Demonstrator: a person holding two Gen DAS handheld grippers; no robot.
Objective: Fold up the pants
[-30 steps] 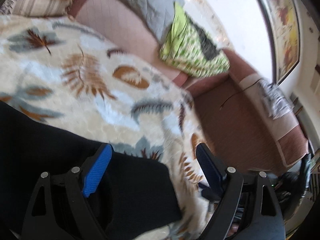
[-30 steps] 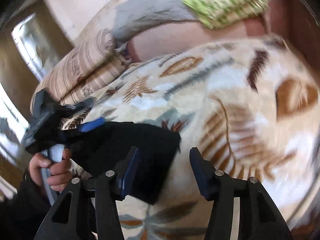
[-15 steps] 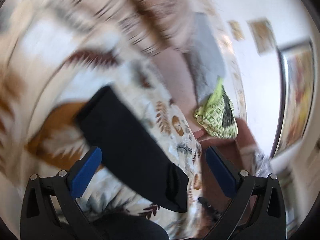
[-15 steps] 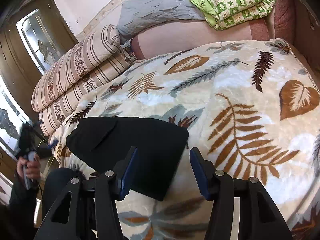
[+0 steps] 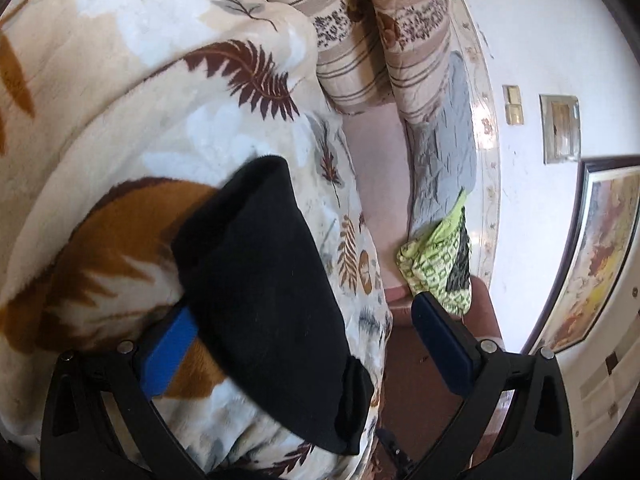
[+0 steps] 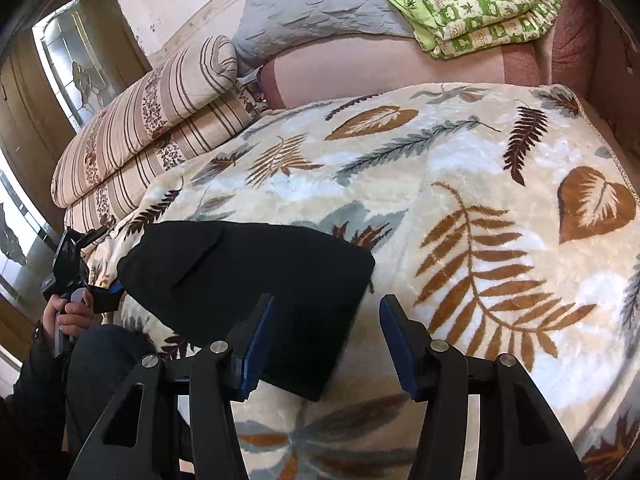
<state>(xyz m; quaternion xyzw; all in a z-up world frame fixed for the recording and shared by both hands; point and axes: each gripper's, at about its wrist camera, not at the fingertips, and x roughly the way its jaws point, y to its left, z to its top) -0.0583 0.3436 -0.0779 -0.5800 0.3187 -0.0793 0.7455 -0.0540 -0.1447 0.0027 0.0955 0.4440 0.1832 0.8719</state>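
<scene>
The black pants (image 6: 248, 296) lie folded into a compact oblong on the leaf-print blanket (image 6: 460, 208), near the blanket's front edge. In the right wrist view their long axis runs across the blanket, one rounded end toward the striped rolled bedding (image 6: 152, 120) and one squared corner toward the brown fern leaf; a diagonal fold line crosses the top layer. In the left wrist view the same pants (image 5: 264, 280) run lengthwise away from the camera, the far end toward the striped bedding (image 5: 360, 40) and the near end showing a doubled thickness at the blanket's edge. The left claw (image 5: 304, 344) stands wide, its blue pads either side of the pants and gripping nothing; one pad is close beside the cloth, and whether it touches cannot be told. The right claw (image 6: 326, 340) is also spread wide and holds nothing, its left pad over the pants' near edge and its right pad over bare blanket. No brand, label or writing can be read. Only the right wrist view shows the left hand (image 6: 68, 312) around its handle just off the pants' rounded end, and a glass-panelled door (image 6: 76, 64). Only the left wrist view shows a framed painting (image 5: 592, 264) and wall plates (image 5: 560, 128). Both show the green patterned quilt (image 6: 480, 12) beyond the blanket.
</scene>
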